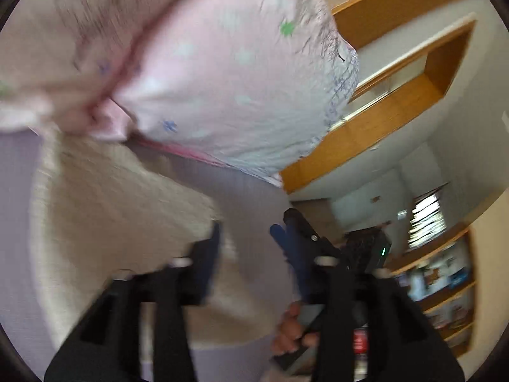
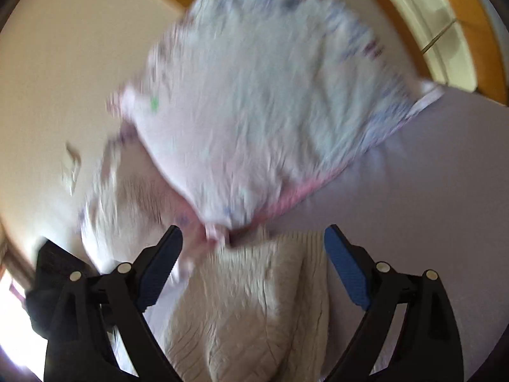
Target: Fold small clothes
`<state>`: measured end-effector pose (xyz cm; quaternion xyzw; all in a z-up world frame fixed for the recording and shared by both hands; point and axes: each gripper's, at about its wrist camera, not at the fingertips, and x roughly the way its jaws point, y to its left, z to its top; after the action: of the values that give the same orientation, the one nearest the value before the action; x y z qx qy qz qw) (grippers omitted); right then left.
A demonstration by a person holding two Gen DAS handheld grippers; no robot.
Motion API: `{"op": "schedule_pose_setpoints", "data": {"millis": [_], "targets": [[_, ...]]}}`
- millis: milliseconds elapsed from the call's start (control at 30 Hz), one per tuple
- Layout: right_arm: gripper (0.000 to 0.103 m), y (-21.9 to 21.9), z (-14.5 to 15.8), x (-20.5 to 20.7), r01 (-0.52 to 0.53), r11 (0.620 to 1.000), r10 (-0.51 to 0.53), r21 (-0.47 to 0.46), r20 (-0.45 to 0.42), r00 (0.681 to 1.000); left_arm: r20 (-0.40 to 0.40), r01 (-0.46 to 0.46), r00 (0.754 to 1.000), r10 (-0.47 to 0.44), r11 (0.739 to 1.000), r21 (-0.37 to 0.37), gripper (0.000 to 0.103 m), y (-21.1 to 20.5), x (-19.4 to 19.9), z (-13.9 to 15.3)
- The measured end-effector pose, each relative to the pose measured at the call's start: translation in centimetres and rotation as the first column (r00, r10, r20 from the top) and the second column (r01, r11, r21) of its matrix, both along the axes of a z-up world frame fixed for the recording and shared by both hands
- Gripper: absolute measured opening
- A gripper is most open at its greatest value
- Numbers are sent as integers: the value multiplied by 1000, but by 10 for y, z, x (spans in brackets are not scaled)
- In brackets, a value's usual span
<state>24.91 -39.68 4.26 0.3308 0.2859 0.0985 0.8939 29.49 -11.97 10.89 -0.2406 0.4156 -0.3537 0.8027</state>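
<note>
Both views heavily motion-blurred.

Right gripper (image 2: 253, 261): jaws spread wide, blue pads (image 2: 159, 267) well apart, nothing pinched. Between and below them lies the cream textured knit garment (image 2: 254, 312), flat on the pale lavender surface (image 2: 429, 175). Its top edge sits roughly level with the fingertips.

Left gripper (image 1: 251, 245): jaws apart, not closed on anything. Left finger (image 1: 206, 270) overlaps the edge of the cream knit (image 1: 111, 222) in frame; contact or just in front — can't tell through the blur. Right finger with blue pad (image 1: 286, 248) is over bare lavender surface (image 1: 248, 197). The right gripper's body (image 1: 366, 248) shows behind it, with the person's hand (image 1: 292, 331) on its handle.

Pale pink printed garment with small green and blue flower marks and a darker pink trim (image 2: 261, 111) is beyond the cream knit, its near corner touching or overlapping the knit's top edge. In the left wrist view the same pink garment (image 1: 222, 79) fills the upper frame, bunched at the left into a gathered seam; probably partly lifted off the surface, but blur makes that uncertain.

Background: wooden-framed opening (image 1: 413, 73), cream wall (image 2: 79, 79), wooden shelf unit with boxes (image 1: 445, 286).
</note>
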Motion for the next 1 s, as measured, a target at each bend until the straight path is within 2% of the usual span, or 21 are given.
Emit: {"op": "schedule_pose_setpoints", "data": {"millis": [33,67,133,267,333,367,400,467,500,533,567,600,633,667,700,767,833,900,1000], "targets": [[82,3,-6,4,-11,999,9,-31,-45,999,65,-36,997,29,994,105,65,7,-13,4],[79,6,-10,9,-17,998,12,-56,-87,996,118,-48,993,27,983,179,65,11,-21,5],[79,7,-22,17,-30,996,16,-81,-169,985,181,-73,983,22,958,278,65,16,-34,0],[79,13,-42,31,-75,994,50,-83,-273,961,223,-101,975,9,910,402,66,21,-50,-25],[76,22,-52,36,-111,989,77,-103,-288,954,239,-82,970,-33,888,453,66,19,-57,-43],[49,27,-50,35,-124,985,91,-116,-261,961,258,-78,964,-60,866,494,66,16,-62,-52],[22,29,-48,36,-135,987,114,-91,-212,971,272,-71,958,-93,841,537,65,9,-67,-60],[20,32,-43,37,-106,986,85,-128,-156,984,290,-78,950,-114,815,574,65,3,-74,-74],[20,33,-44,39,-111,986,89,-127,-161,983,328,-100,937,-119,808,581,65,3,-79,-75],[21,31,-47,38,-116,987,96,-110,-173,980,333,-106,936,-113,812,574,65,5,-81,-73],[27,28,-47,37,-117,990,99,-83,-190,977,330,-119,941,-71,845,522,65,15,-78,-67],[46,25,-45,37,-112,991,95,-69,-209,973,316,-135,949,-19,879,458,65,28,-75,-61],[59,23,-44,35,-108,992,92,-64,-218,972,305,-154,952,23,898,412,67,38,-75,-56],[80,22,-42,32,-105,992,88,-69,-217,972,288,-196,953,91,912,361,69,55,-68,-52],[84,22,-41,32,-112,992,95,-66,-218,971,273,-218,954,125,913,345,74,65,-64,-52],[84,27,-46,34,-154,988,142,-32,-243,960,205,-229,965,165,909,349,74,79,-47,-57],[77,35,-51,39,-192,981,181,-19,-263,948,84,-199,980,181,922,331,74,89,-28,-73],[65,43,-53,39,-214,976,195,-44,-265,944,-22,-158,985,171,947,280,75,92,-13,-90],[41,43,-59,39,-234,972,229,11,-249,941,-75,-130,986,148,970,205,76,93,-7,-103]]}}
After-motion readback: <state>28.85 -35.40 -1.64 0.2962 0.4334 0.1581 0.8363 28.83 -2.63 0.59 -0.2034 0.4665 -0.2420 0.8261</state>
